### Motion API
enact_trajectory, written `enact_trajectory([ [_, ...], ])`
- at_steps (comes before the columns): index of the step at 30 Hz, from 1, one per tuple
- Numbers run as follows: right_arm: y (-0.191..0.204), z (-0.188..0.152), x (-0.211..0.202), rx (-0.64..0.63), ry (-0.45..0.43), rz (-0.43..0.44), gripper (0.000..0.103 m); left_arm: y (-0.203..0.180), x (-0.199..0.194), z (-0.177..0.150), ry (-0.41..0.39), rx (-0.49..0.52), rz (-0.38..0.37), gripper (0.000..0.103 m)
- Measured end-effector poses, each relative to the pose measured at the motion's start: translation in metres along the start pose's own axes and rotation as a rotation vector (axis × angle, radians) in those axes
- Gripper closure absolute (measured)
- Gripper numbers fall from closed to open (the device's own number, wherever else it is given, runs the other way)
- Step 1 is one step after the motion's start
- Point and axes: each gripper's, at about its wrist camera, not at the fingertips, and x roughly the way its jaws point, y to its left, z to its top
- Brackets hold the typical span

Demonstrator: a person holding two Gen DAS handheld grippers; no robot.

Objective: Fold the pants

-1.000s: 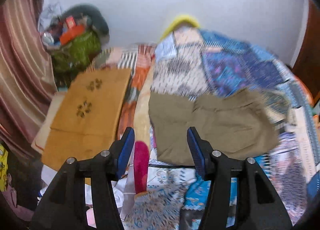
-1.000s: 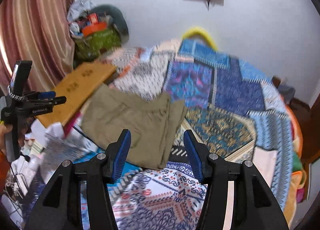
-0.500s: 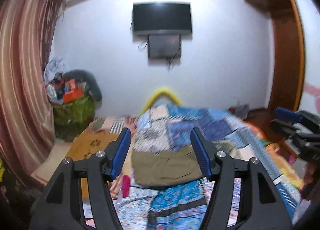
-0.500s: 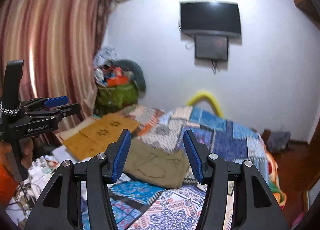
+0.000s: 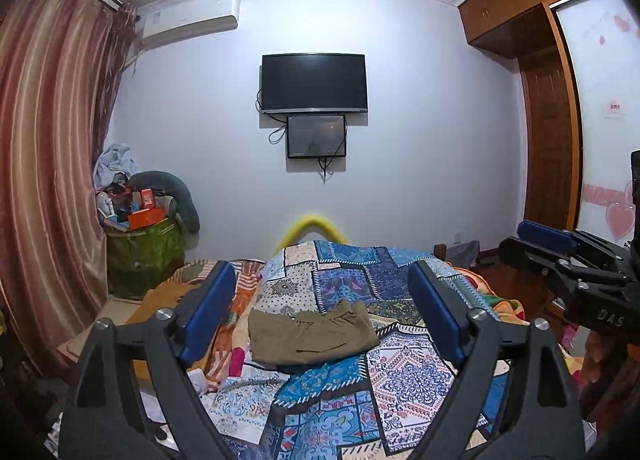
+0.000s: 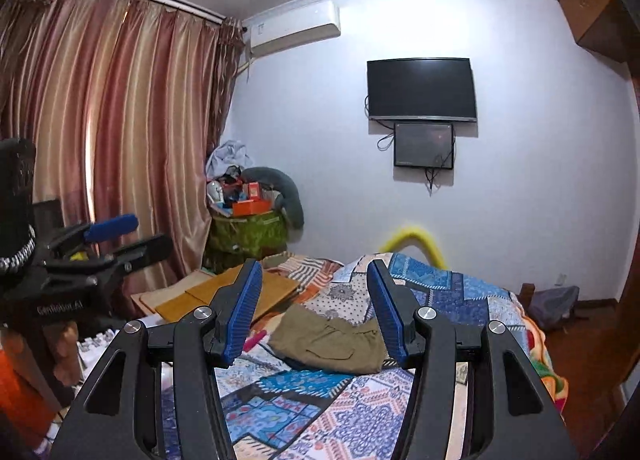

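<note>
Both tongs, left (image 5: 322, 306) and right (image 6: 314, 302), are released and empty; their tips hide the edges of the folded pants (image 5: 310, 334) on the bed (image 5: 408, 376).

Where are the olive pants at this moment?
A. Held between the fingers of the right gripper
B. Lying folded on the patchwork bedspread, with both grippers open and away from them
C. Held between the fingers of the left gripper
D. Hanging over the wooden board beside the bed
B: the olive pants lie folded on the patchwork bedspread, while the left gripper and the right gripper are open and hold nothing.
</note>
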Motion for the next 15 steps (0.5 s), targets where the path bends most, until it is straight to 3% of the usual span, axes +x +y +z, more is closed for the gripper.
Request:
enact_trajectory([
  [3, -0.001, -0.003, -0.008, 0.032, -0.007, -0.008, 0.034, 0.001, -0.005, -0.004, -0.005, -0.017, -0.015, 0.002],
  [6, 0.0, -0.005, -0.013, 0.044, -0.011, -0.023, 0.029, 0.002, -0.006, -0.006, -0.005, -0.028, -0.017, 0.0],
  [10, 0.002, -0.007, -0.015, 0.052, -0.009, -0.053, 0.005, 0.002, -0.008, -0.01, -0.001, -0.035, -0.025, 0.0],
  [15, 0.006, -0.01, -0.019, 0.058, -0.02, -0.074, 0.0, -0.001, -0.012, -0.014, 0.0, -0.034, -0.019, 0.0],
])
